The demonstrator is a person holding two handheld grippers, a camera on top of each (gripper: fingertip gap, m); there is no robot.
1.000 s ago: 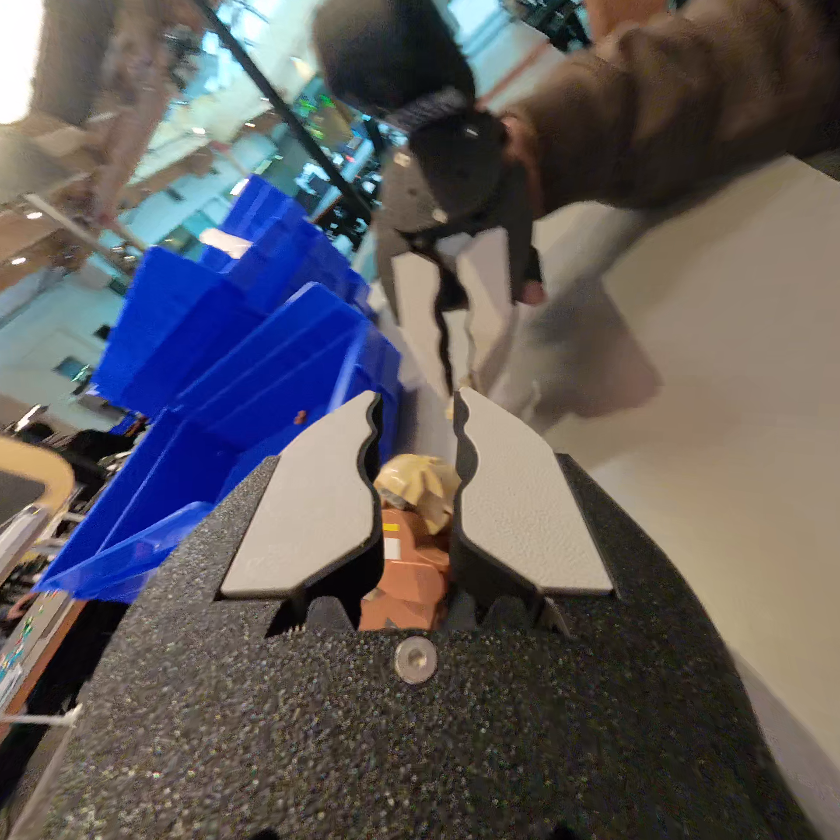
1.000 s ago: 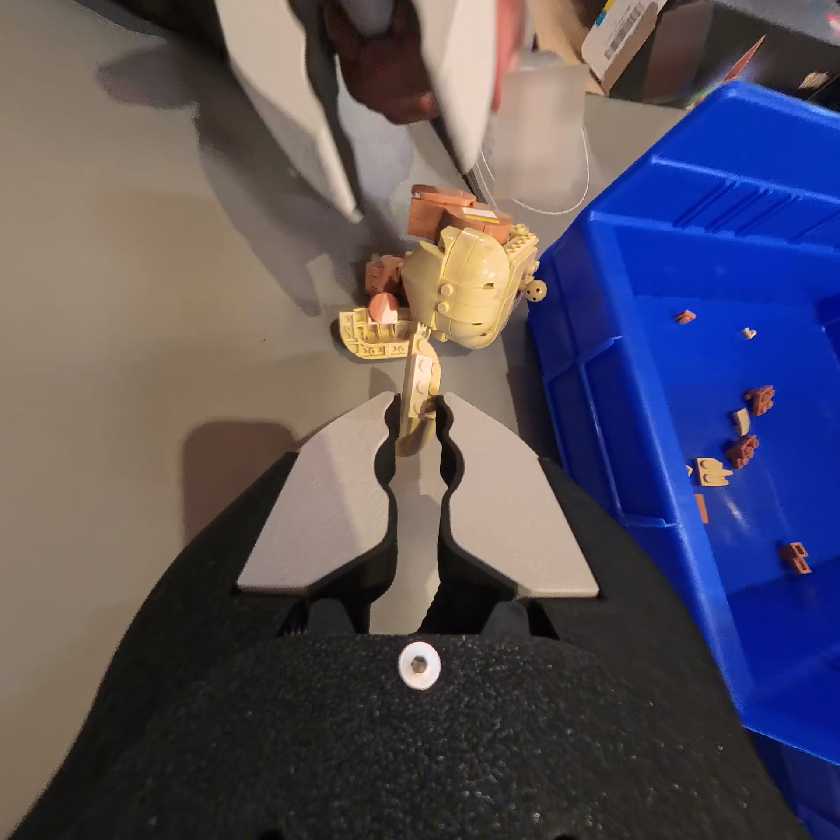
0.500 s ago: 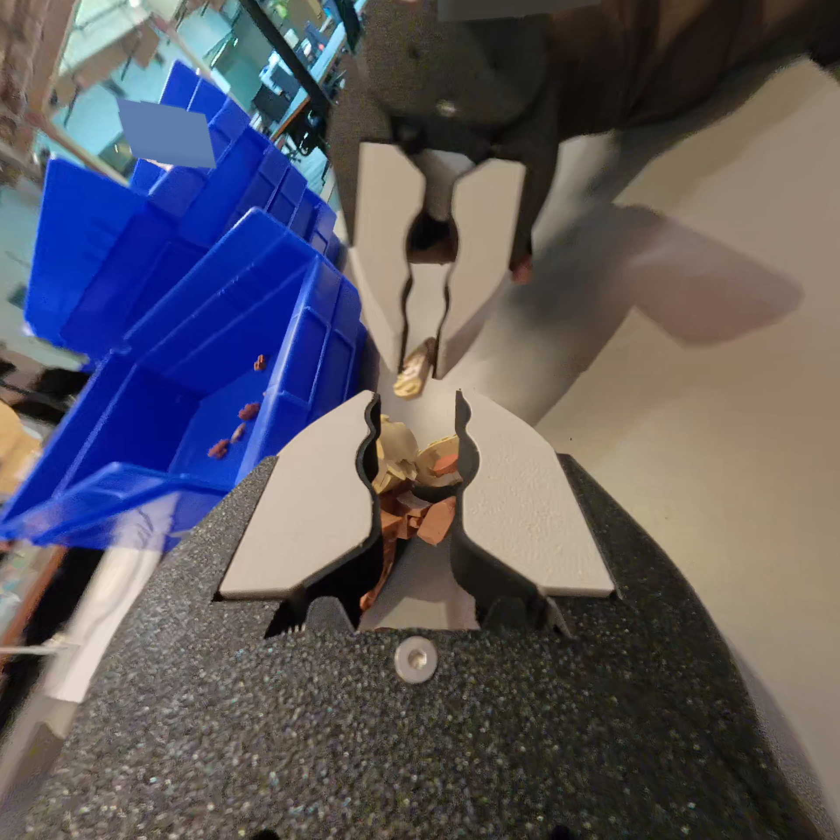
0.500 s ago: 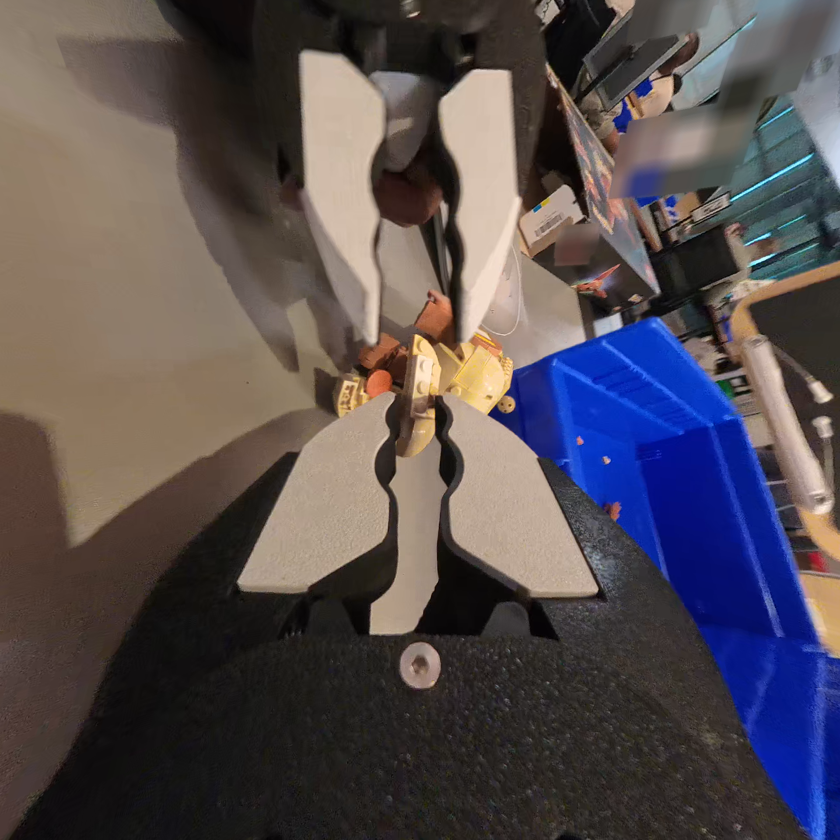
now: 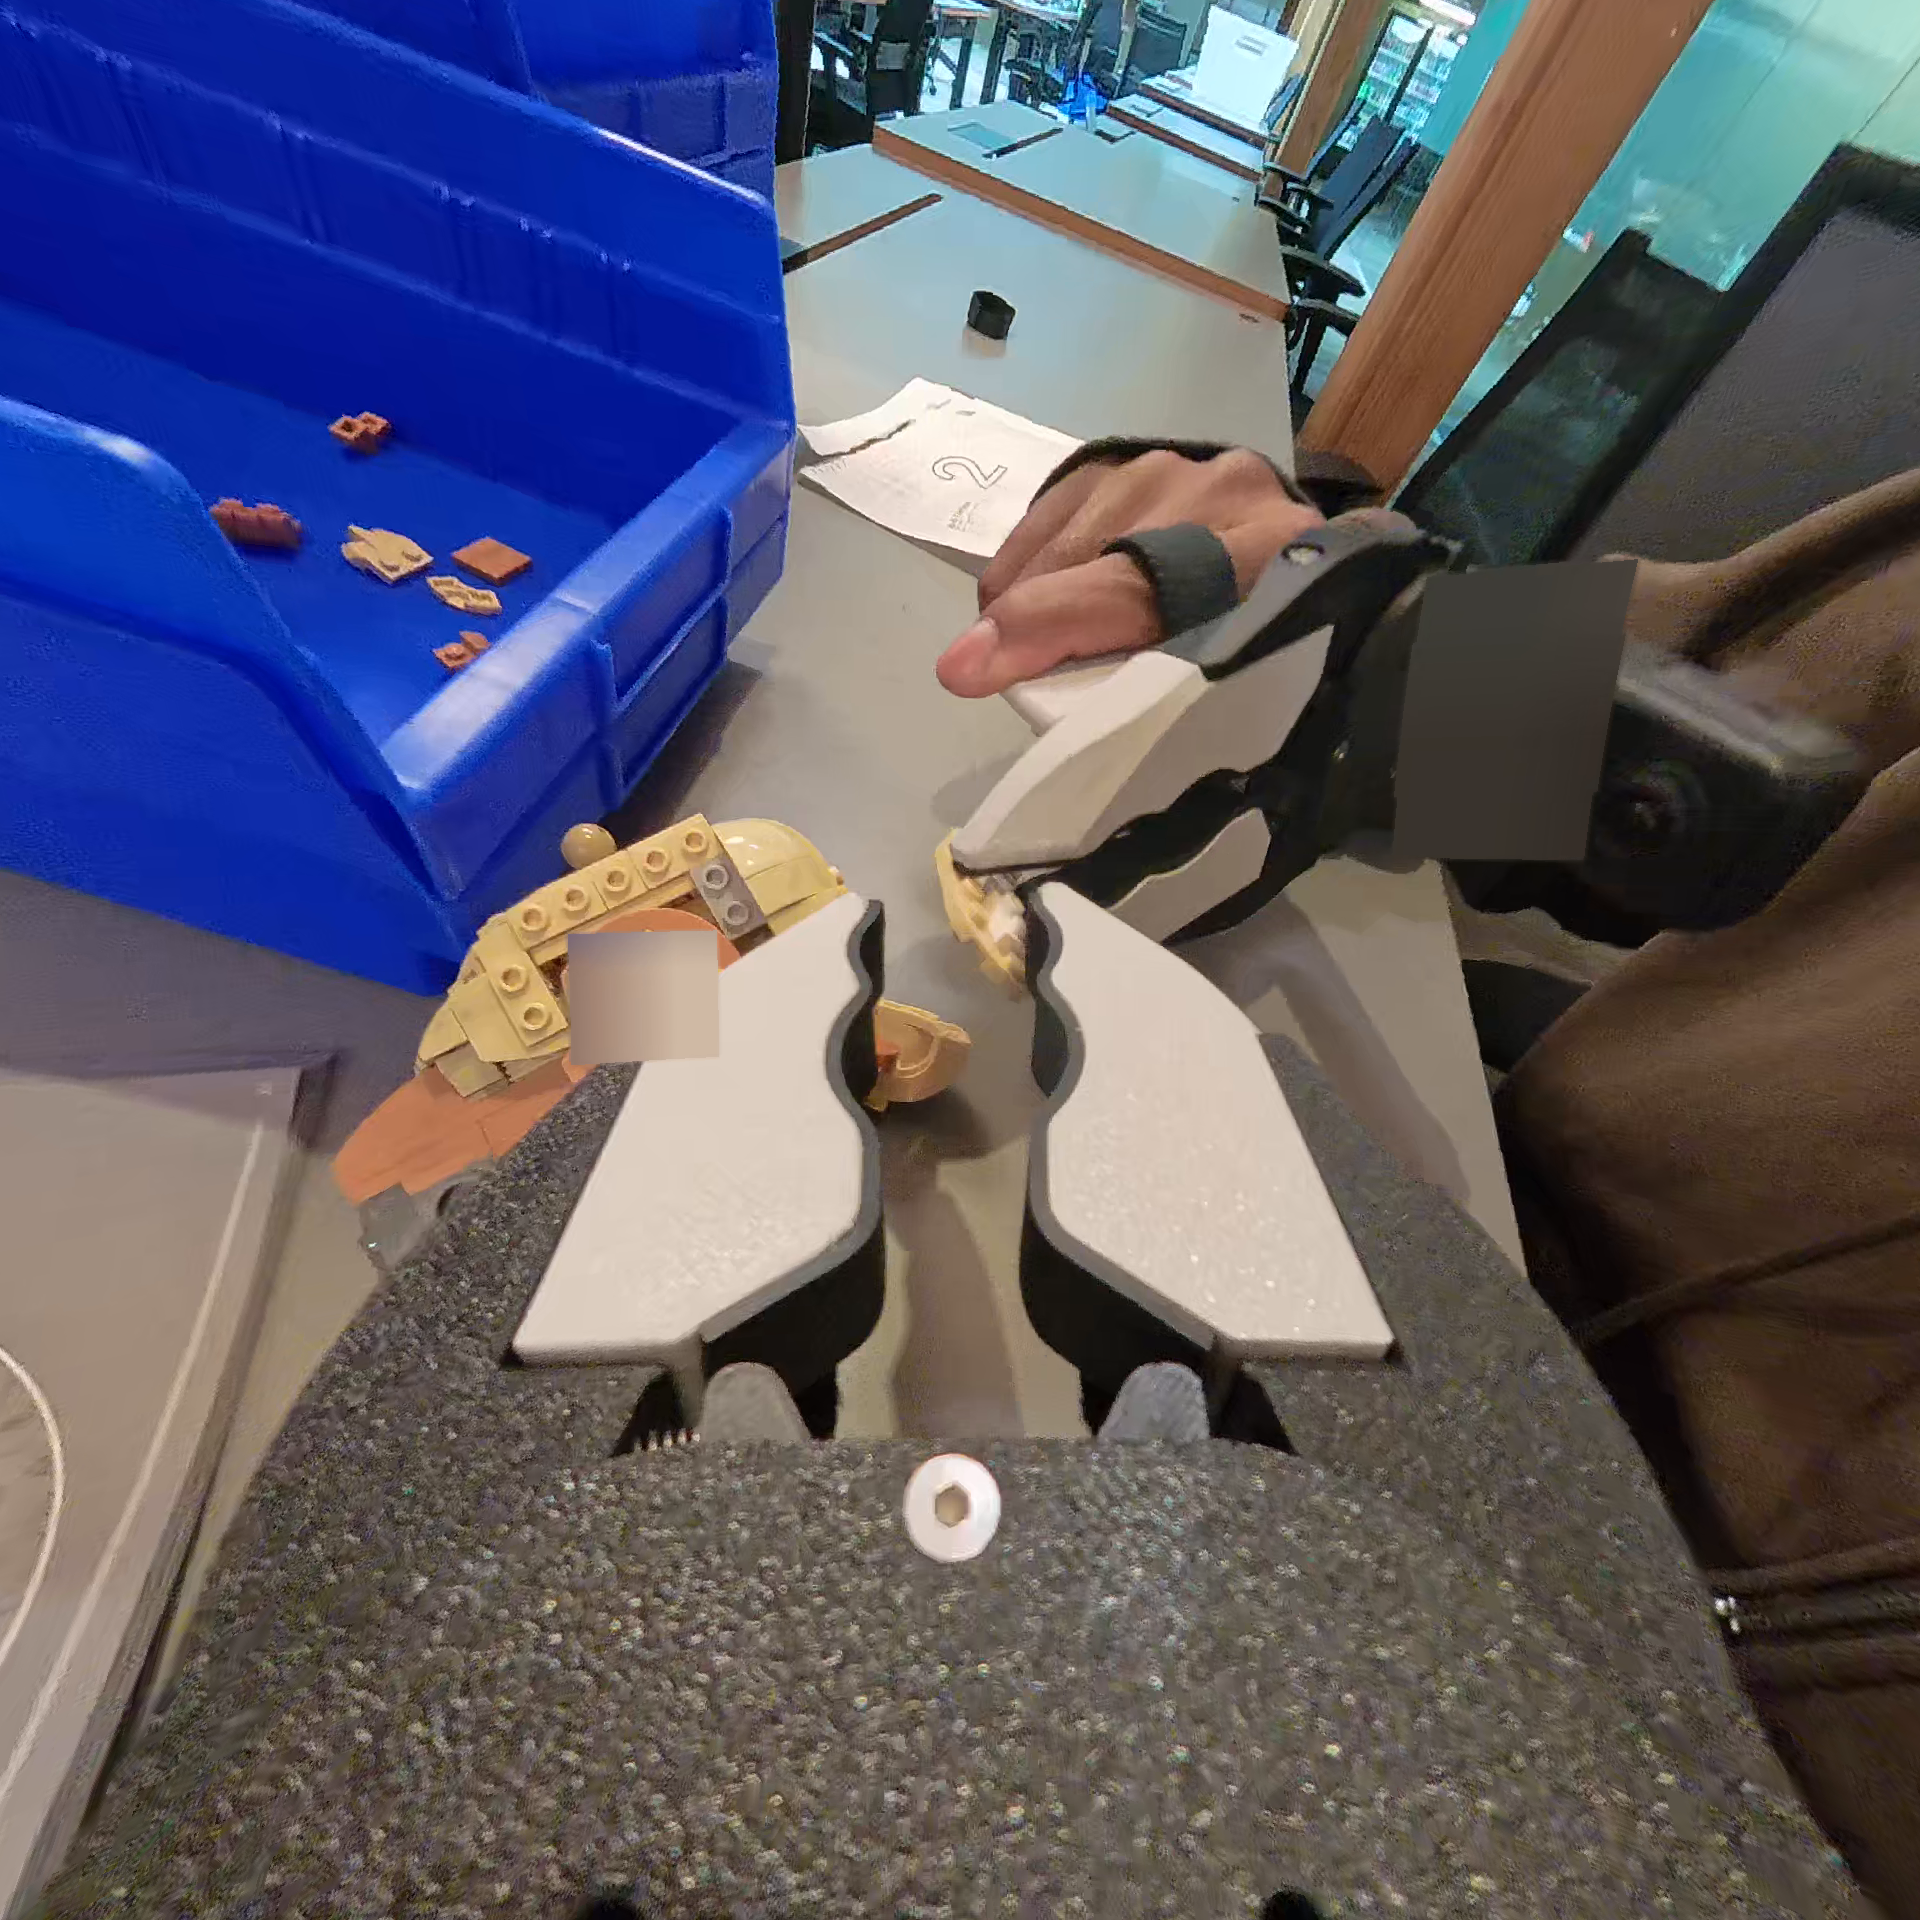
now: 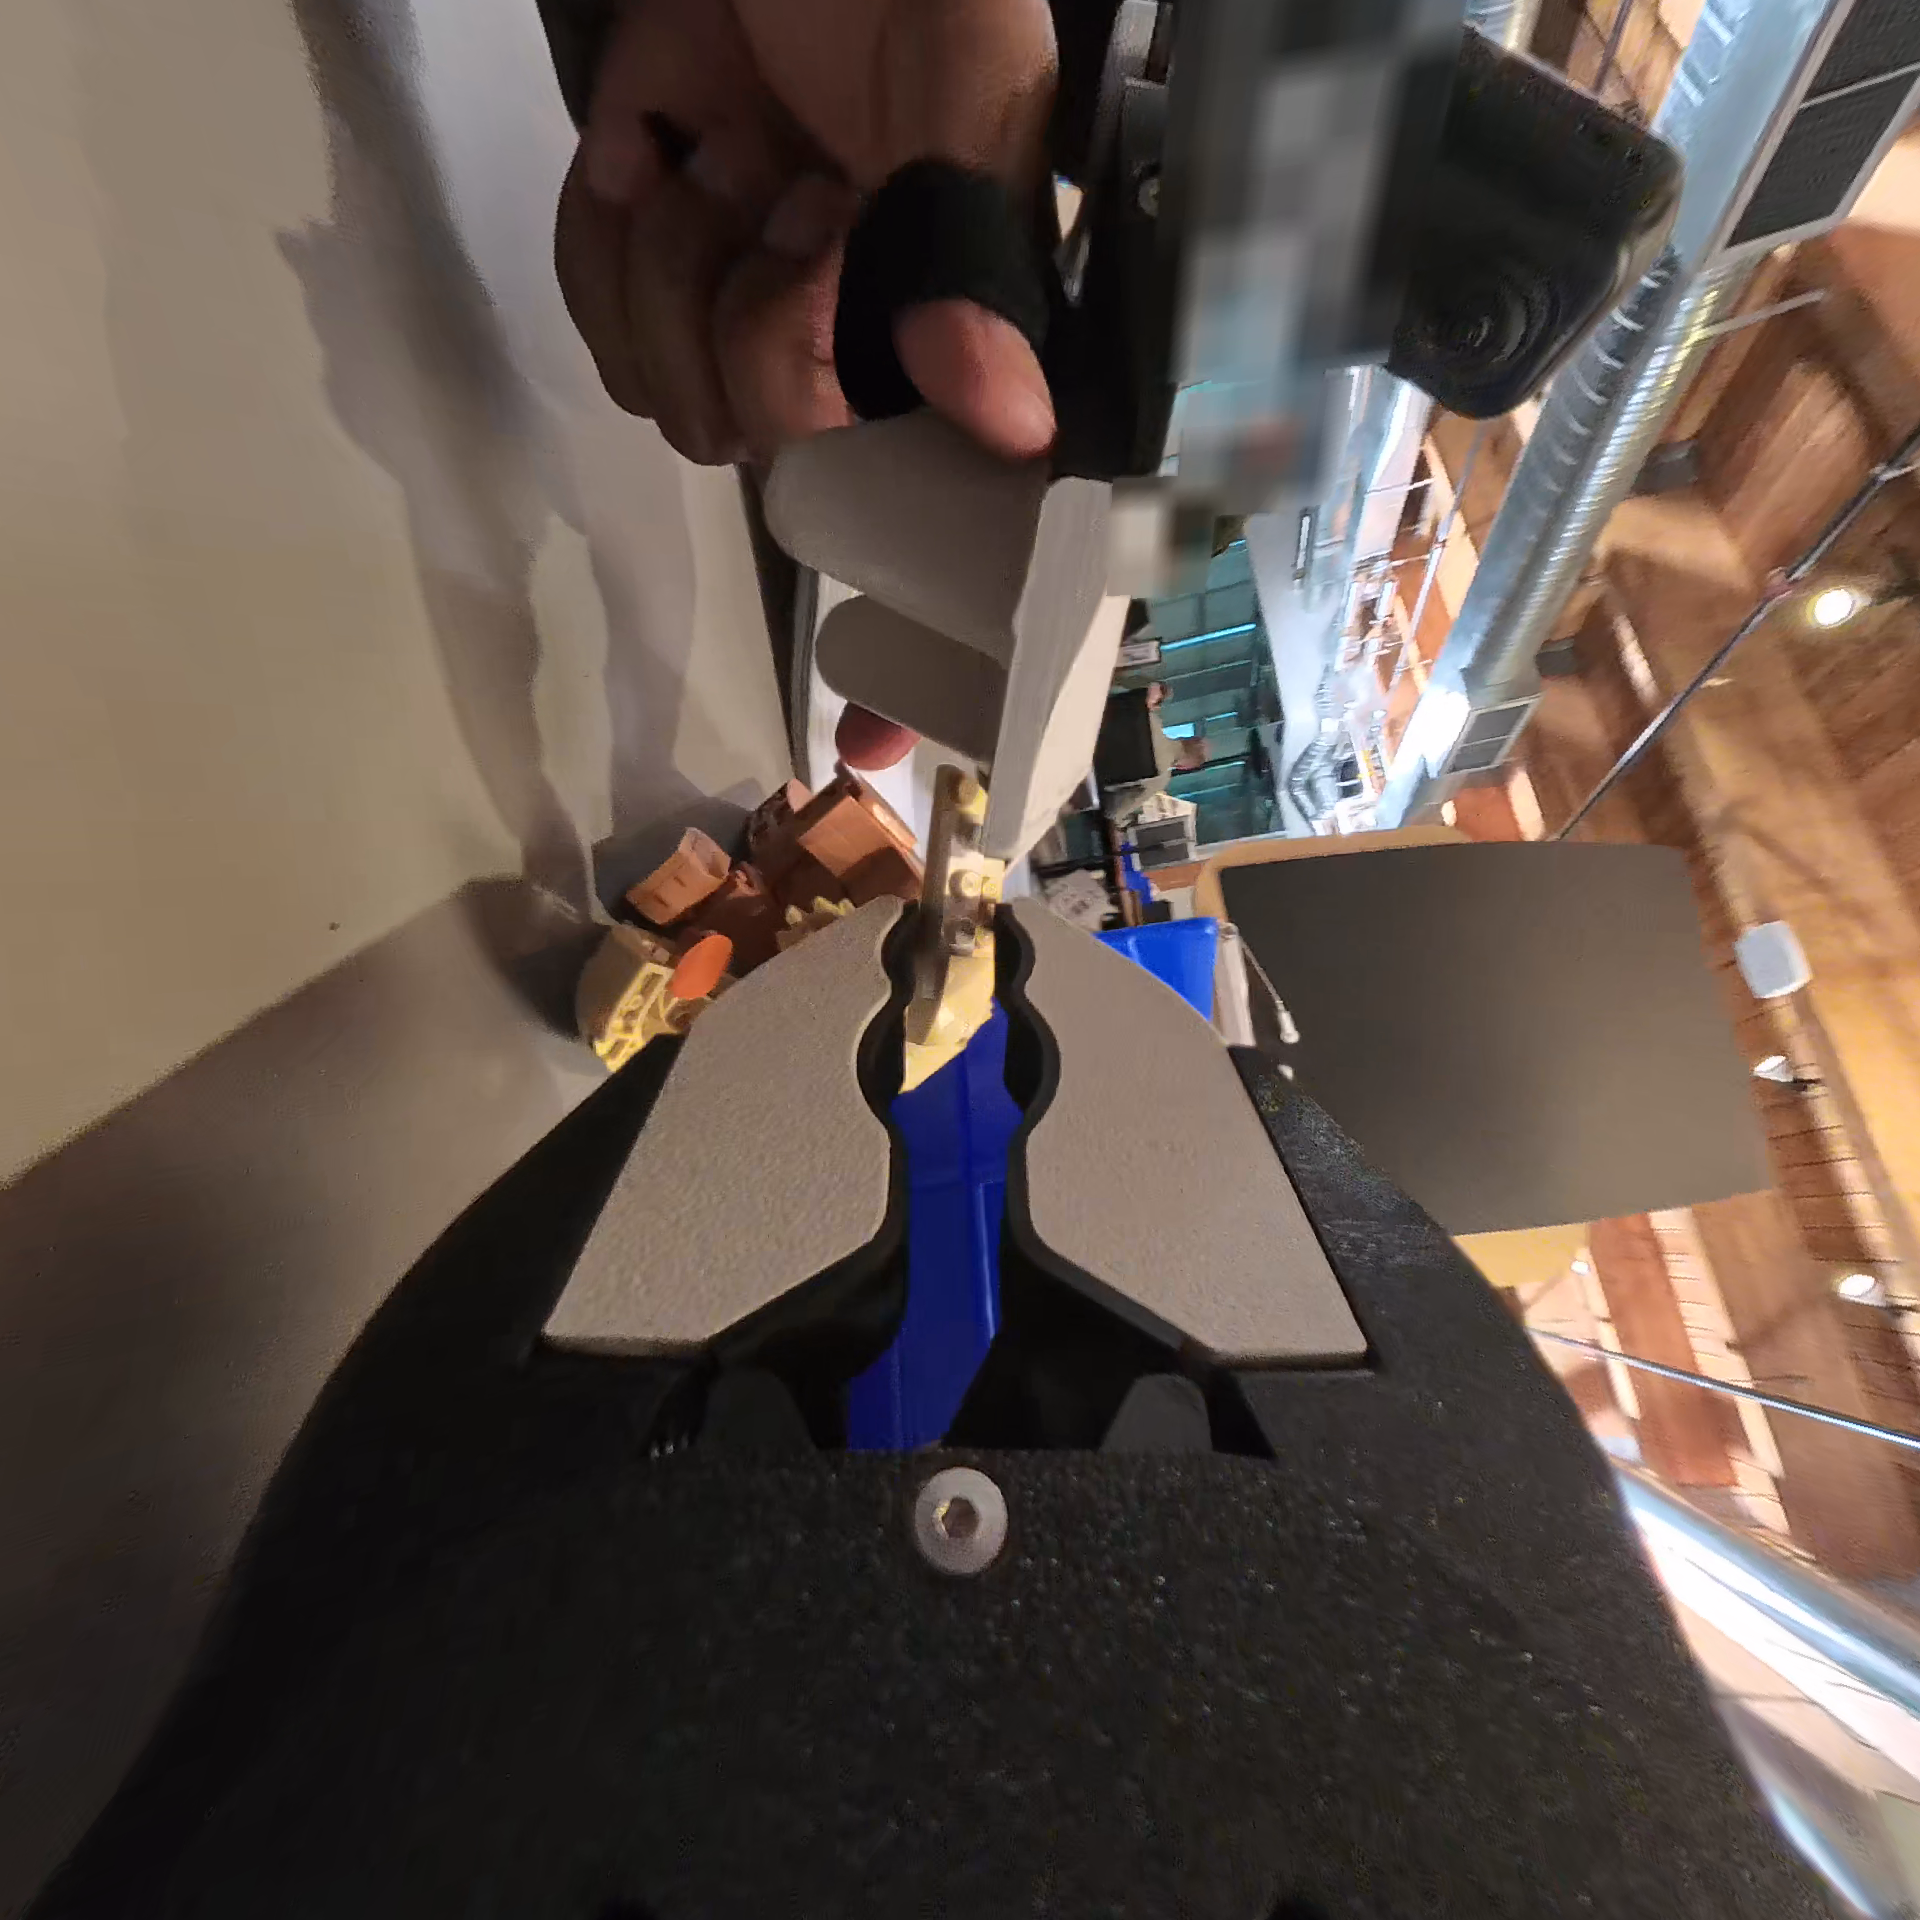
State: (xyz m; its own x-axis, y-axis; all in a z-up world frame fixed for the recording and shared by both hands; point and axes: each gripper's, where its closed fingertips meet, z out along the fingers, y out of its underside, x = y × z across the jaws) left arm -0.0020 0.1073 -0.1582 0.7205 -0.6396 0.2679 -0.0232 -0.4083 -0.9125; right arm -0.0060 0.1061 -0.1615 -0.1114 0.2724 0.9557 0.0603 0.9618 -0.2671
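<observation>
Tan brick piece (image 6: 951, 966) clenched in right tongs (image 6: 951, 925), left tongs (image 5: 956, 914) released above grey table (image 5: 1101, 343).

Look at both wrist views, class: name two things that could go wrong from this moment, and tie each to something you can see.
1. The right gripper pinches a thin tan brick piece only at its fingertips, so it might twist or slip out.
2. The open left gripper sits close beside that piece and beside the tan and brown brick model on the table; a small swing could knock either one.
</observation>
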